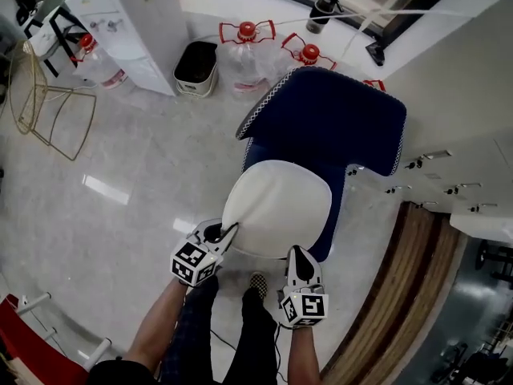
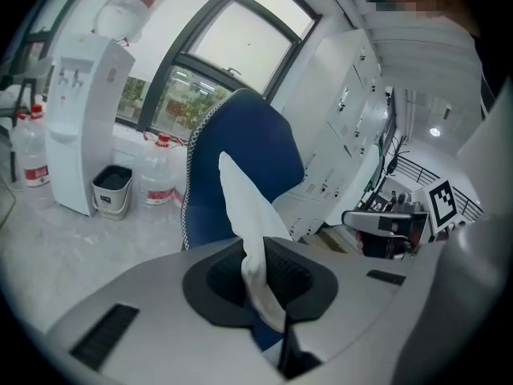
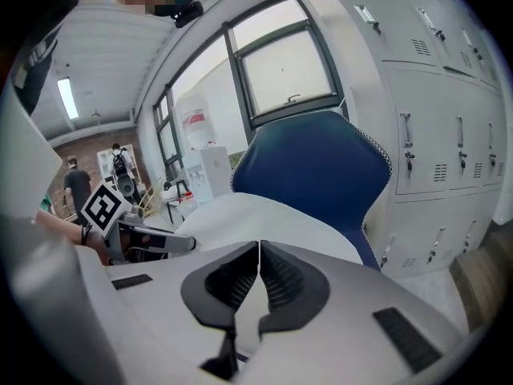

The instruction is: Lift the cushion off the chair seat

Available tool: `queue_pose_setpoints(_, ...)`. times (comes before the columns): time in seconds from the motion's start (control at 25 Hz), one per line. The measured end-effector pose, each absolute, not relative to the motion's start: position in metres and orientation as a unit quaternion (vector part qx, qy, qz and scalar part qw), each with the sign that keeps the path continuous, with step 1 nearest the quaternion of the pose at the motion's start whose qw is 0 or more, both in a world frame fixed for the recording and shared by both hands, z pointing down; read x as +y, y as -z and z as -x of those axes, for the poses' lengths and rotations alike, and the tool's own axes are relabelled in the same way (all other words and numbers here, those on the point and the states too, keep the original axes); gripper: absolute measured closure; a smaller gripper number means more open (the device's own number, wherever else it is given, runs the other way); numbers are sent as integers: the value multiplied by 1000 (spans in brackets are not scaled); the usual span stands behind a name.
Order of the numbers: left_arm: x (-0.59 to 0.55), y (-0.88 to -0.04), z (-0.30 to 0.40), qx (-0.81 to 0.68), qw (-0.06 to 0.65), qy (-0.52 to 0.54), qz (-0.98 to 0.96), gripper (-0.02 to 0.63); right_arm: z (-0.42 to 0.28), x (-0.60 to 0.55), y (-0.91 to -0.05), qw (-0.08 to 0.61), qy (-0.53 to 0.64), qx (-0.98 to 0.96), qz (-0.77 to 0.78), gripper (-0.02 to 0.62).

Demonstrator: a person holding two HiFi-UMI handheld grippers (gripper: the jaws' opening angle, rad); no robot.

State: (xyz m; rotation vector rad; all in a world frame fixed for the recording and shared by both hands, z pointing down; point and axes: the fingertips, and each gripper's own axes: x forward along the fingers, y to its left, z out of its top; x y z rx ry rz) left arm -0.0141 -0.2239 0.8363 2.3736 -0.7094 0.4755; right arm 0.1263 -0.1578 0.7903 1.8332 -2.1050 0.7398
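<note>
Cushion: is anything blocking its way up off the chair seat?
Nothing visible does. The left gripper and right gripper are shut on the near edge of the cushion; the chair backrest stands behind it, not over it.

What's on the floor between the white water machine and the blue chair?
A small bin and a red-capped water jug stand between the water machine and the blue chair, seen in the head view and the left gripper view.

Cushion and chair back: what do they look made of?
Cushion: soft white fabric, matte; its edge bunches into folds where the left gripper pinches it. Chair back: dark blue upholstery, probably woven cloth, with white stitched edging.
</note>
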Motion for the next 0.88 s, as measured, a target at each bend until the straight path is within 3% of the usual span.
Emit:
queue_pose_setpoints(0.64, -204, -663, 32, -329, 190, -203, -902, 566, -133, -145, -650, 108, -203, -740, -632, 566)
queue_pose_setpoints(0.88, -192, -586, 64, -374, 179, -182, -892, 568, -124, -135, -583, 100, -189, -752, -623, 566)
